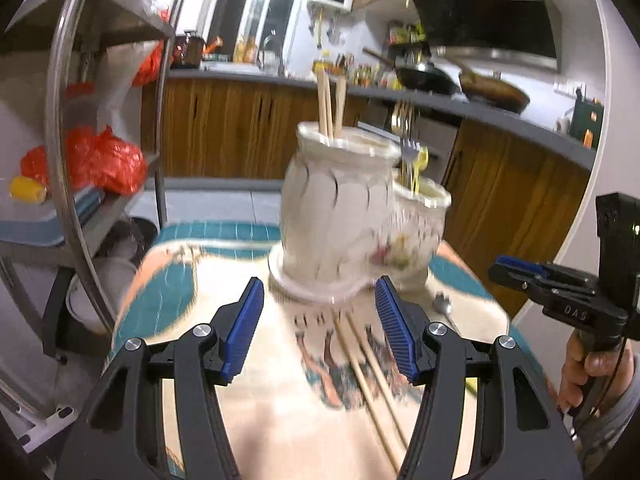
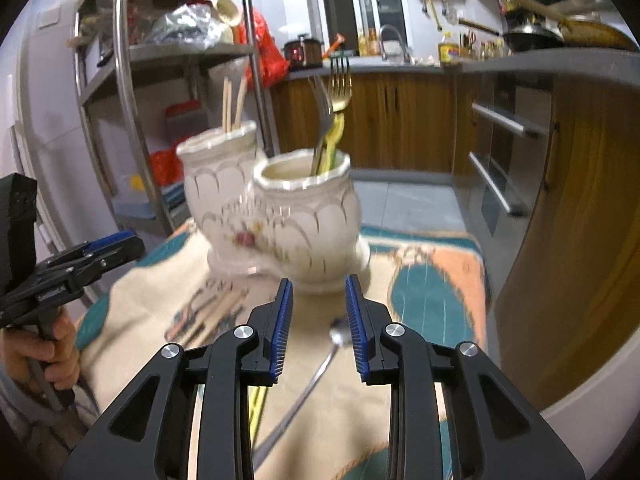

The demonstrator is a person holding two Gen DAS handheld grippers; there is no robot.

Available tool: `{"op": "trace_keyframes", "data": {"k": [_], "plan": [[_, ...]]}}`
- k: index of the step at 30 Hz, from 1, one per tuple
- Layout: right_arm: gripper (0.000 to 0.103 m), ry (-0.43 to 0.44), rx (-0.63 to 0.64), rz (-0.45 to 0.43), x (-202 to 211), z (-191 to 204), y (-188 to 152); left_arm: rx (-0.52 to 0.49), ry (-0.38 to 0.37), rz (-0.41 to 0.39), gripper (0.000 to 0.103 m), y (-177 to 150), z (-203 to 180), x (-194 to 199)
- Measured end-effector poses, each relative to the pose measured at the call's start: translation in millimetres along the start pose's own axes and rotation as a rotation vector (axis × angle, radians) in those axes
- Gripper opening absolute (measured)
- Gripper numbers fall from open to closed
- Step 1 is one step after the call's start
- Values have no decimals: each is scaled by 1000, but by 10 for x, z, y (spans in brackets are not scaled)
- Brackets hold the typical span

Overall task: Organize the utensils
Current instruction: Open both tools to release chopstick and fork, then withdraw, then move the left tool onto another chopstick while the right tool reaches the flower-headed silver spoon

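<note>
A cream double-pot ceramic holder (image 1: 340, 216) stands on the patterned tablecloth (image 1: 280, 400); it also shows in the right wrist view (image 2: 280, 216). One pot holds wooden chopsticks (image 1: 330, 104), the other forks (image 2: 334, 108). My left gripper (image 1: 320, 328) is open and empty, just short of the holder, above loose chopsticks (image 1: 376, 384) on the cloth. My right gripper (image 2: 318, 328) is open and empty over a metal spoon (image 2: 312, 376) lying on the cloth. A yellow-handled utensil (image 2: 256, 404) lies partly hidden under its left finger.
A steel shelf rack (image 1: 104, 128) with red bags stands at the table's left. Wooden kitchen cabinets (image 2: 400, 120) and a counter with pans lie behind. The table's right edge (image 2: 484, 280) drops to the floor.
</note>
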State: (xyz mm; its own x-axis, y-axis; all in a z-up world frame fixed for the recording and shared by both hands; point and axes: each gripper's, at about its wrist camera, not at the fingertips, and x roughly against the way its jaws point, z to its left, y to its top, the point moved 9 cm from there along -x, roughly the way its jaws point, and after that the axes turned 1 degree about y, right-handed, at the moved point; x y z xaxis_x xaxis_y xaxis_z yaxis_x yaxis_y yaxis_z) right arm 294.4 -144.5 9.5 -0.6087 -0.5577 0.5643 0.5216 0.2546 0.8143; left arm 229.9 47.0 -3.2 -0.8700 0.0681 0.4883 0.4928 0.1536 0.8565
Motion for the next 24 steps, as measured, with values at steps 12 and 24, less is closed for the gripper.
{"op": "trace_keyframes", "data": {"k": [12,24], "plan": [[29,32,-45,175,-140,-79,-485,-79,-11,182,58,-472,-135,-225],[29,65,-49,264,-251,2,-629,-160,-2,258,58,-620,-259,-331]]}}
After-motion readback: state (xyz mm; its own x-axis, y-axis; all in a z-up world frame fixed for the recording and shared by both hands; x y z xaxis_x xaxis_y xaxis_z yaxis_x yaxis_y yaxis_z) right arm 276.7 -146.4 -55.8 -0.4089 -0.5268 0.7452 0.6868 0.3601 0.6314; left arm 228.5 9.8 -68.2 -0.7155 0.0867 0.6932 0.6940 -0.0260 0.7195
